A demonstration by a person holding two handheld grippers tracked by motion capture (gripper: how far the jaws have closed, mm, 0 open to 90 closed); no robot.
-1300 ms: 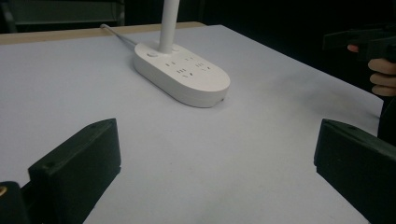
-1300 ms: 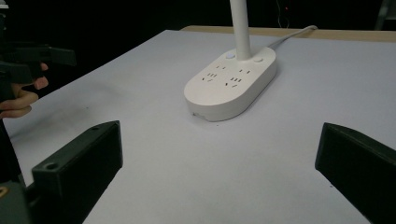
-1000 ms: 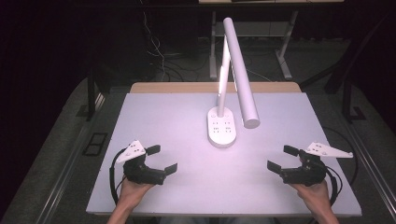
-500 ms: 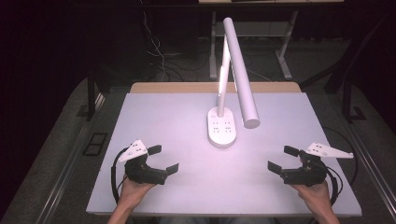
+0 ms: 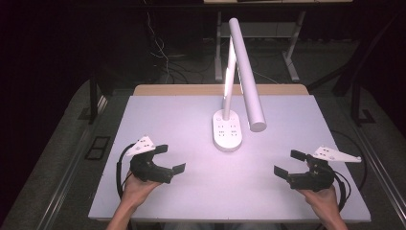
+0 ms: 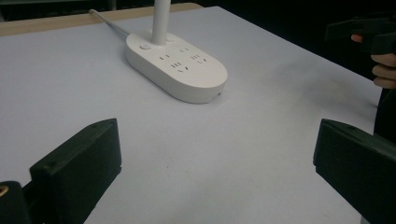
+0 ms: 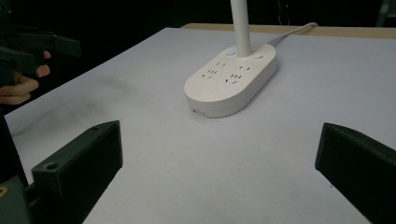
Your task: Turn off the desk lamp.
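Observation:
A white desk lamp stands mid-table, its oval base (image 5: 227,132) carrying several sockets and its long tubular head (image 5: 245,73) slanting down to the right, lit. The base (image 6: 177,66) lies ahead of the left gripper's jaws, and the base (image 7: 231,79) likewise ahead of the right gripper's jaws. My left gripper (image 5: 169,158) rests near the front left of the table, open, nothing between its jaws. At the front right my right gripper (image 5: 288,163) is open too, and holds nothing. Both point inward toward the lamp.
The white tabletop (image 5: 182,120) has a wooden strip along its far edge (image 5: 182,89). The lamp's cord (image 6: 105,22) runs off the back. Dark floor, cables and table legs (image 5: 289,57) lie beyond. Each gripper's cable (image 5: 119,167) loops beside its hand.

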